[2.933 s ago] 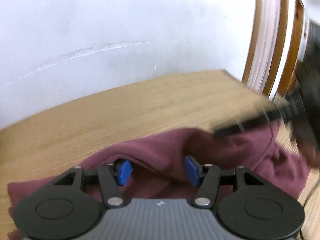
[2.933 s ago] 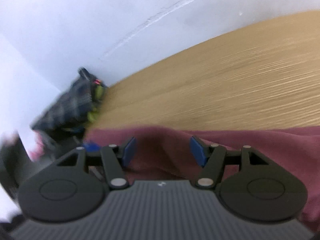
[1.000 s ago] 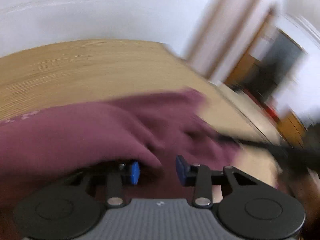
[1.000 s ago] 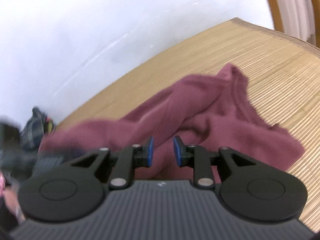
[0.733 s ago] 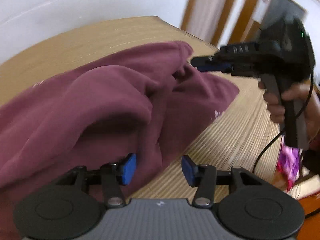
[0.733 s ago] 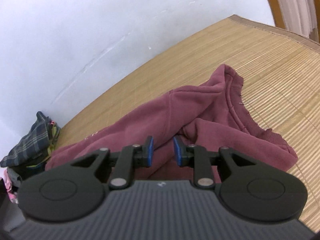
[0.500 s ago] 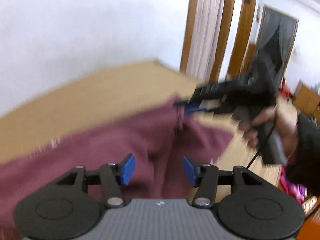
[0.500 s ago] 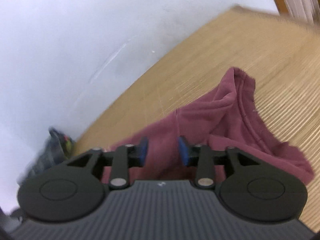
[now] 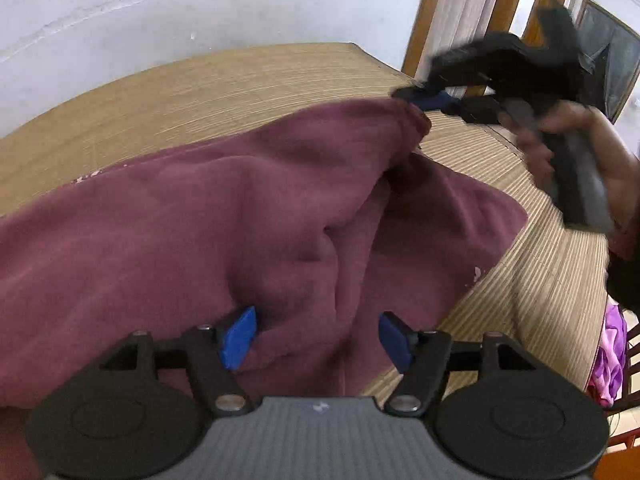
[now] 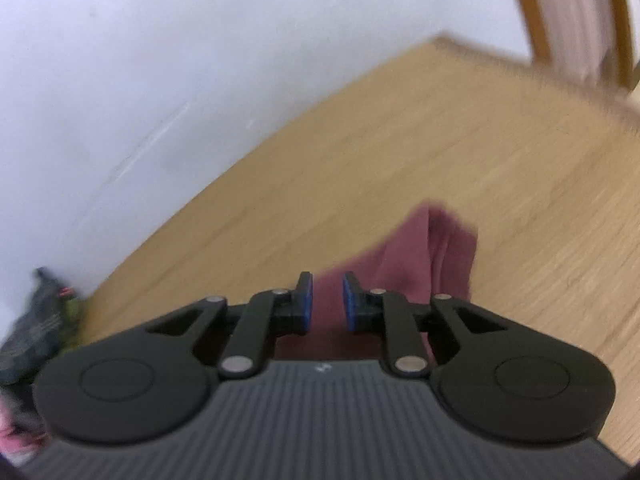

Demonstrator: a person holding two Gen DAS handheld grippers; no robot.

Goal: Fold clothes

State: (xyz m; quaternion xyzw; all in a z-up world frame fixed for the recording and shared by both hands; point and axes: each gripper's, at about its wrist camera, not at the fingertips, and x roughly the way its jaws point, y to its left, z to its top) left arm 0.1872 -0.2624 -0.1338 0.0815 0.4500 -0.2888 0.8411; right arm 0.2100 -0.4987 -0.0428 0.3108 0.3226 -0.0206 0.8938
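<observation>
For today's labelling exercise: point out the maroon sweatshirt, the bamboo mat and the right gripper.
maroon sweatshirt point(image 9: 208, 232), left wrist view, broad chest fabric.
bamboo mat point(image 9: 540, 288), left wrist view, bare slats.
right gripper point(image 10: 326, 304), right wrist view, gap between fingertips.

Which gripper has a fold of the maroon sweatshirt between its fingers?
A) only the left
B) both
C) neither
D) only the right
D: the right gripper pinches a raised edge of the maroon sweatshirt, while the left gripper is wide open above the cloth.
</observation>
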